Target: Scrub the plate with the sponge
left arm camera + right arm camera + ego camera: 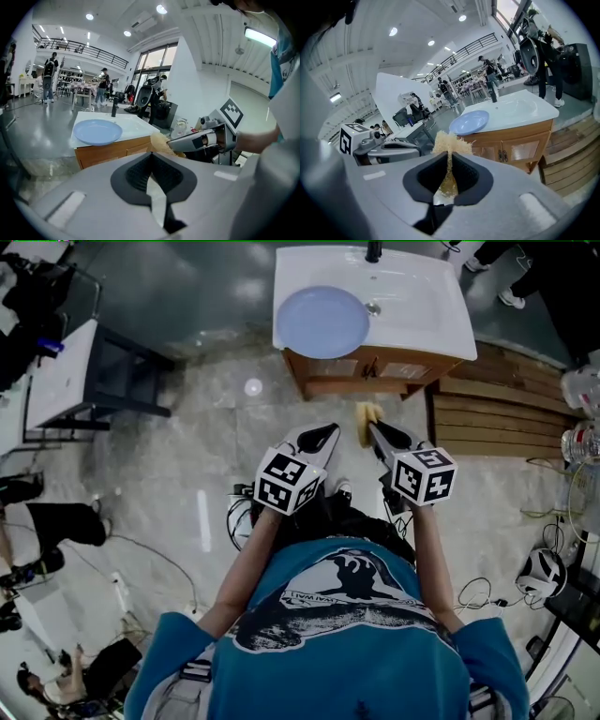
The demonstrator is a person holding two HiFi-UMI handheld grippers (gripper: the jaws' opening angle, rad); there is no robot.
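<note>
Sponge held short of the plate

The right gripper [375, 430] was clamped on the yellow sponge [449, 143], its fibres fanning out past the jaw tips. The left gripper [323, 435] was closed with nothing in it. The blue plate [322, 322] lay on the white sink [422, 310] ahead, well apart from both grippers

The plate [322, 322] is round, pale blue and bare, lying face up on the left part of the white sink top [427, 320]. The sponge [448, 140] (a frayed, straw-yellow fibrous pad) is squeezed flat in the right gripper [449, 159], well apart from the plate.
</note>
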